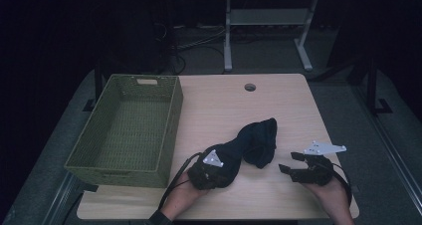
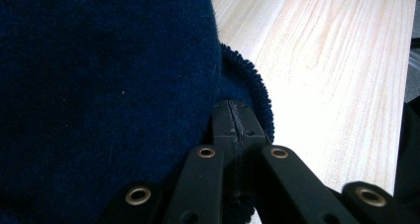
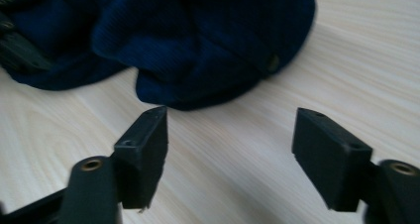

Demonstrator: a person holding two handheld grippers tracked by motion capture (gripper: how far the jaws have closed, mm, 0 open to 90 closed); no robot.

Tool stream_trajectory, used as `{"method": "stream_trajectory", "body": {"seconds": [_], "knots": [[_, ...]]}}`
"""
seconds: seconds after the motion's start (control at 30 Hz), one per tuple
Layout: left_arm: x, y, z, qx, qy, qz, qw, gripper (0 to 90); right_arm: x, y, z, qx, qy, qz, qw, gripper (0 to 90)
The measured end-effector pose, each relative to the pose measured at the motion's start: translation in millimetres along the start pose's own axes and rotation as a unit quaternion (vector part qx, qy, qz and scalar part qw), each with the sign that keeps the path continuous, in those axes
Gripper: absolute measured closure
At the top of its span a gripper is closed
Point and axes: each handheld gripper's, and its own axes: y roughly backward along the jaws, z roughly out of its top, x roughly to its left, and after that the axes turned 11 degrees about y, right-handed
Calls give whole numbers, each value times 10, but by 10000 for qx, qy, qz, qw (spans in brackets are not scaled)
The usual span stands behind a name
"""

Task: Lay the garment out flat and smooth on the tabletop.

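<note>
Item: dark blue cloth (image 1: 254,143), bunched on the wooden table (image 1: 219,105) at centre, toward 6 o'clock. We note the left gripper (image 1: 211,168) clenched on its 7 o'clock end, pads pressed together in the fabric. The right gripper (image 1: 291,163), at 4 o'clock of the cloth, stands parted, touching nothing. Green basket (image 1: 124,128) at 9 o'clock.

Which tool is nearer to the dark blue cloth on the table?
Left. The left tool is shut on the dark blue cloth. The right tool, jaws open and empty, is beside the cloth and apart from it.
</note>
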Motion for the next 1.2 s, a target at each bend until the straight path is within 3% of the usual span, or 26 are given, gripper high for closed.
{"method": "stream_trajectory", "body": {"seconds": [0.17,0.47,0.53,0.67,0.77,1.2], "knots": [[9,1,9,47,-24,-22,10000,899,27,-35,66,-116,-2,165,9998,308],[6,-1,5,24,36,-30,10000,899,87,-262,143,78,111,354,9993,377],[4,-2,4,20,31,-27,10000,899,80,-324,154,152,150,401,9990,453],[4,-1,5,28,37,-23,10000,899,64,-364,164,118,176,469,9987,718],[2,-2,4,20,40,-23,10000,899,55,-361,189,118,242,447,9986,795],[0,-1,2,24,48,-29,10000,900,-77,-278,525,3,454,328,9984,834]]}}
